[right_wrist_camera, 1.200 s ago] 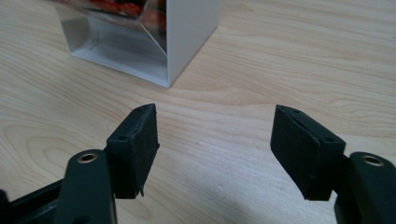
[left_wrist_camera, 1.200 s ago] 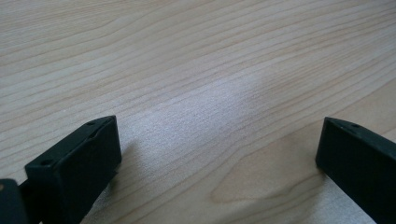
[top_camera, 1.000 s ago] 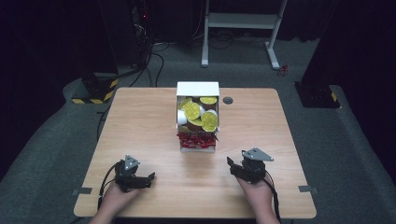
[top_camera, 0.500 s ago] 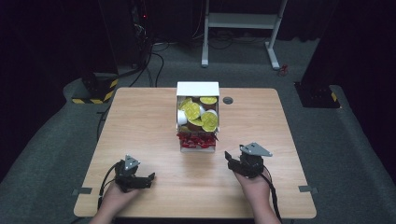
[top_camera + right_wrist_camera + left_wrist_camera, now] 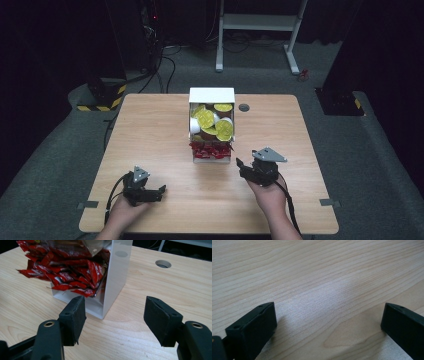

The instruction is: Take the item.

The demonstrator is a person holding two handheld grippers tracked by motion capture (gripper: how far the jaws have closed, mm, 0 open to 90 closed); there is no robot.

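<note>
1. The box [image 5: 211, 126] sits in the middle of the bench [image 5: 150, 130], toward the far edge.
2. Inside it, the round lidded cups [image 5: 212, 122] fill the back part and the packets [image 5: 210, 149] are piled at the front.
3. A cable hole [image 5: 244, 107] is in the bench just right of the box.
4. The left gripper [image 5: 150, 192] is at the near left, well apart from the box.
5. The right gripper [image 5: 245, 167] is near the box's front right corner.

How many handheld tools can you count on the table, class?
2. The left tool sits at the table's near left corner, jaws apart over bare wood. The right tool is near right, open, pointing towards the white dispenser box.
</note>
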